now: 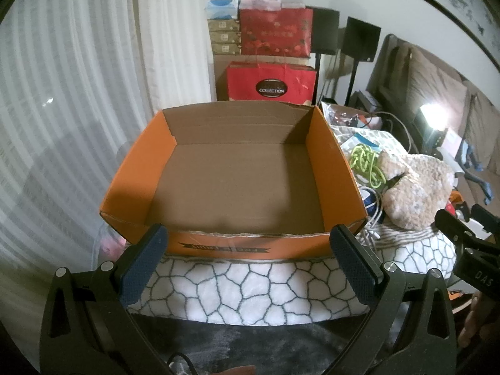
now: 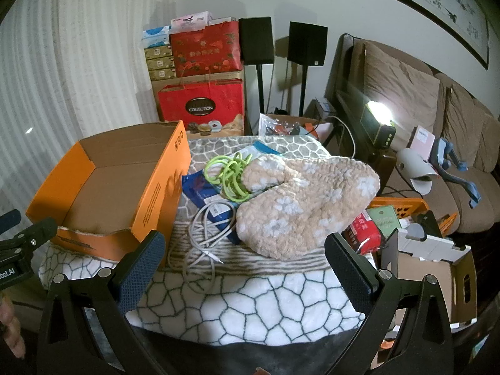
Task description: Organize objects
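Left wrist view
Left gripper (image 1: 248, 251): its fingers (image 1: 142, 264) stood spread wide with nothing between them, tilted down toward the near wall of the box.
Orange box (image 1: 331, 162): an open cardboard box, orange outside and brown inside, sat empty on the worktop, straight ahead of the gripper.
Worktop (image 1: 250, 287): covered by a white blanket with a dark cracked-stone pattern.
Plush slippers (image 1: 415, 187): tan and fuzzy, they lay to the right of the box, apart from it.
Green cord (image 1: 367, 164): a coiled bundle lay between the box's right wall and the slippers.
Right gripper (image 1: 468, 234): seen at the right edge, beyond the slippers.
Red gift bags (image 1: 272, 81): stacked with other boxes far behind, against the wall.

Right wrist view
Right gripper (image 2: 245, 259): its fingers (image 2: 350, 270) were spread wide and empty, angled down over the near edge of the blanket.
Plush slippers (image 2: 300, 203): they lay ahead, slightly right of centre.
Green cord (image 2: 229, 173): coiled at the far left end of the slippers, touching them.
White cable (image 2: 203, 234): loosely looped just left of the slippers, partly over a blue packet (image 2: 203, 190).
Orange box (image 2: 156, 187): at the left of the worktop, empty.
Sofa (image 2: 437, 100): far right, against the wall.
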Demonstrator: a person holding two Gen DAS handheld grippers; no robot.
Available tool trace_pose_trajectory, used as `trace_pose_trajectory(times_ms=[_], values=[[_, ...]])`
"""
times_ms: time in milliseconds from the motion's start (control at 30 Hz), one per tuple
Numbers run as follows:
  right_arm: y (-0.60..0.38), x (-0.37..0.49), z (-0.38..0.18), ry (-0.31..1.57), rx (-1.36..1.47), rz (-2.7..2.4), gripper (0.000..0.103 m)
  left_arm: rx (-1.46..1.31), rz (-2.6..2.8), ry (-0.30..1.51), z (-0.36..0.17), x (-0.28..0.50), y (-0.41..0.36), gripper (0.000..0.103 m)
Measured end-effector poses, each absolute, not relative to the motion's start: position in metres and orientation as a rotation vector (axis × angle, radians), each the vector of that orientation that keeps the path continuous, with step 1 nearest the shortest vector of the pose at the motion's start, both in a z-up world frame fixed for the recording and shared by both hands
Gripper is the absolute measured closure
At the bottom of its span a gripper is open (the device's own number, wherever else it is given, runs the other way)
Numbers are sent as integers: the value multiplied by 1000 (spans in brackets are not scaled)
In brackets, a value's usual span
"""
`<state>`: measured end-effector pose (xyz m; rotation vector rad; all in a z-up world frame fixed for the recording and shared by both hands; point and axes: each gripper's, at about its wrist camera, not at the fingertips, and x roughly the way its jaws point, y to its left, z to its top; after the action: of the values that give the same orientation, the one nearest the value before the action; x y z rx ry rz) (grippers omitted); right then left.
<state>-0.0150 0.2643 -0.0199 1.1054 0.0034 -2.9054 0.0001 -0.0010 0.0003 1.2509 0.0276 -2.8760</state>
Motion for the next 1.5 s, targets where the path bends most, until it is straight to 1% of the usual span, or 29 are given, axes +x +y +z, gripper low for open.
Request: trace_pose_trajectory(times_ms=[1100,1300,1500], values=[[267,-19,-19,15,1094,-2883,0,1234,-2860,26,2,-6,-10,0],[274,-29,-18,7,1105,-2894,0,1213,-2851,42,4,-20,-28,0],[278,-37,-19,8,1113,-2907,0,1166,-2812,86,8,-43,-69,0]])
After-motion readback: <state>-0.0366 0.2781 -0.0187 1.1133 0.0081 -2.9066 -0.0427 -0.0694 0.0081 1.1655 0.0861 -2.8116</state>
